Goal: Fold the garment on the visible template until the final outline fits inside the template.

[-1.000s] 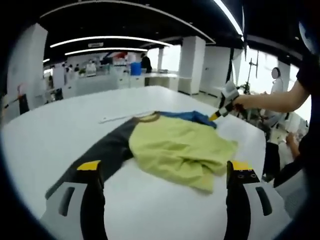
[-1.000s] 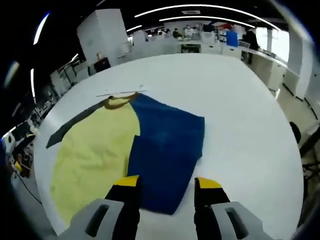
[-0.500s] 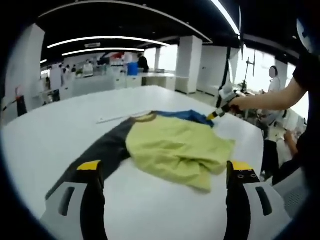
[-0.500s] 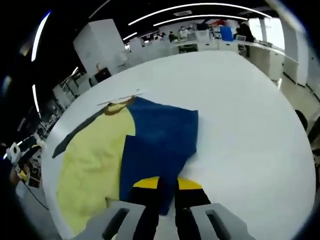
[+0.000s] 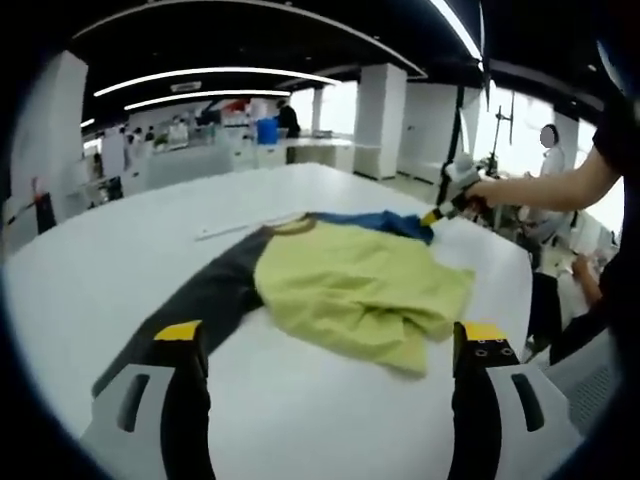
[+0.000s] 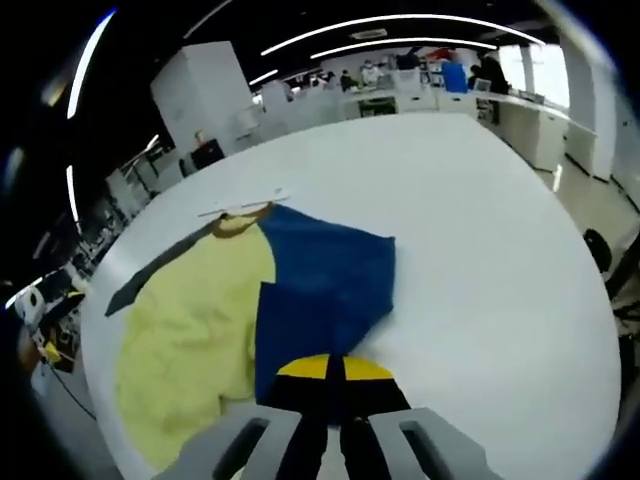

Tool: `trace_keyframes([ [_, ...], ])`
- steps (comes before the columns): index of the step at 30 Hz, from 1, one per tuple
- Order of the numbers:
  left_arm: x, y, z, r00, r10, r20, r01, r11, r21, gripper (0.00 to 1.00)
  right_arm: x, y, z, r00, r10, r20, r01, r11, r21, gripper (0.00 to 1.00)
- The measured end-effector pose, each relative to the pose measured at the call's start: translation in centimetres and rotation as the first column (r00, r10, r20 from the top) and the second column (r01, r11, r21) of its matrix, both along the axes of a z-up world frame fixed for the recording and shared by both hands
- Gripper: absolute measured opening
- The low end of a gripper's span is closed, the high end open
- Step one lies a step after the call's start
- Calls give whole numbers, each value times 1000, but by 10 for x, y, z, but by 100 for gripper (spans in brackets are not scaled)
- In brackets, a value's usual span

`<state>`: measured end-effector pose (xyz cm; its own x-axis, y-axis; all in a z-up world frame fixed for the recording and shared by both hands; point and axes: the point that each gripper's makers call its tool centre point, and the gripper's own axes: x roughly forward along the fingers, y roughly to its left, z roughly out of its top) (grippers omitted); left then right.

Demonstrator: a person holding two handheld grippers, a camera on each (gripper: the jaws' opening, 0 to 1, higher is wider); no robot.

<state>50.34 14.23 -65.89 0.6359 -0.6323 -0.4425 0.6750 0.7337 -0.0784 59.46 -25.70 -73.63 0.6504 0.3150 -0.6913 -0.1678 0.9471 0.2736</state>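
The garment point(image 5: 350, 285) lies spread on the white table point(image 5: 100, 260), ahead of and between the left gripper's point(image 5: 325, 345) two jaws, which stand wide apart with nothing between them. It shows three colours: a rumpled yellow-green body in the middle, a dark grey sleeve point(image 5: 195, 300) running back toward the left jaw, and a blue part point(image 5: 385, 222) at the far edge. Beyond the collar a thin white strip point(image 5: 235, 228) lies flat on the table, just past the cloth. To the right of the right jaw, a person's arm point(image 5: 555, 190) reaches in, holding the right gripper point(image 5: 432, 215) with its yellow tips down at the blue edge of the garment.

In the right gripper view, the right gripper point(image 6: 332, 368) has its jaws pressed together, the yellow tips meeting at the near hem of the blue part point(image 6: 320, 290); they appear to pinch that hem, though the cloth between them is hidden. The blue part extends straight ahead of the jaws, the yellow-green body point(image 6: 190, 340) lies left of them, and the grey sleeve point(image 6: 160, 268) stretches away farther left. The white strip point(image 6: 240, 205) sits beyond the collar. The table point(image 6: 480, 250) to the right of the jaws is bare white. Far off stand desks, pillars and people.
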Motion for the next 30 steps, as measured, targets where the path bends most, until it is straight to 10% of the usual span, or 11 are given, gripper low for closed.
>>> trace_keyframes([
  [4,-3,-5,-1,1000,-10,-2,10,1000,5,99,-2,-5,5,1000,-14,6,14,1000,-2,0],
  [8,-4,-7,0,1000,-22,8,22,1000,16,99,-9,-29,3,1000,-1,-9,-1,987,-163,0],
  [30,-9,-7,-5,1000,-28,-4,28,999,38,99,-32,-106,6,975,-223,-19,210,941,-265,0],
])
